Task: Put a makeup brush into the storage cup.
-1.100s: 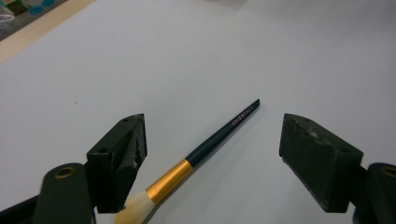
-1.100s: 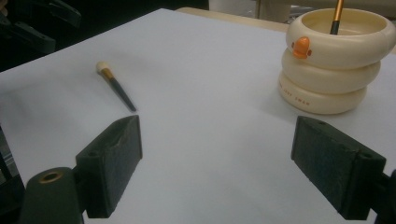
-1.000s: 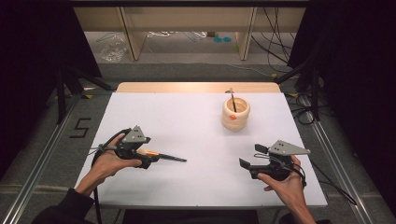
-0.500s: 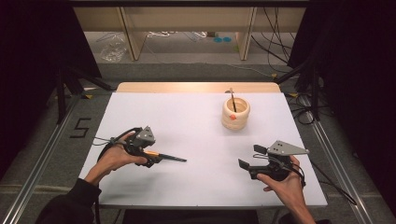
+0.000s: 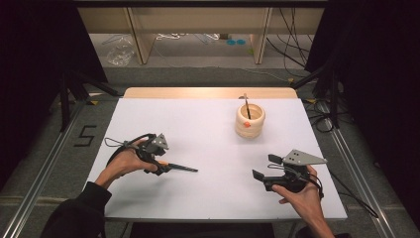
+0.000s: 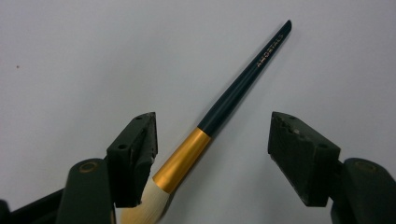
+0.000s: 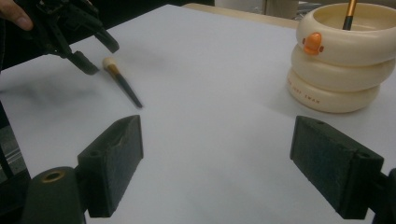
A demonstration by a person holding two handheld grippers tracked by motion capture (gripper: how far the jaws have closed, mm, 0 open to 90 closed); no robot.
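lying flat on the white table (image 5: 213, 148), a brush (image 6: 219, 116) with a dark handle, gold collar and pale bristles sits between the jaws of the left gripper (image 6: 212, 140), which have just been closing but do not press on it yet. the right gripper (image 5: 265, 168) rests well apart, jaws wide and empty. a cream holder (image 5: 249, 120) stands farther back with another brush (image 5: 246, 105) in it.

Lying flat on the white counter (image 5: 223, 144), toward its left, near the front edge: a brush (image 6: 219, 116) with dark slim handle, gold metal collar and pale cream bristles, handle end pointing right in the high view.
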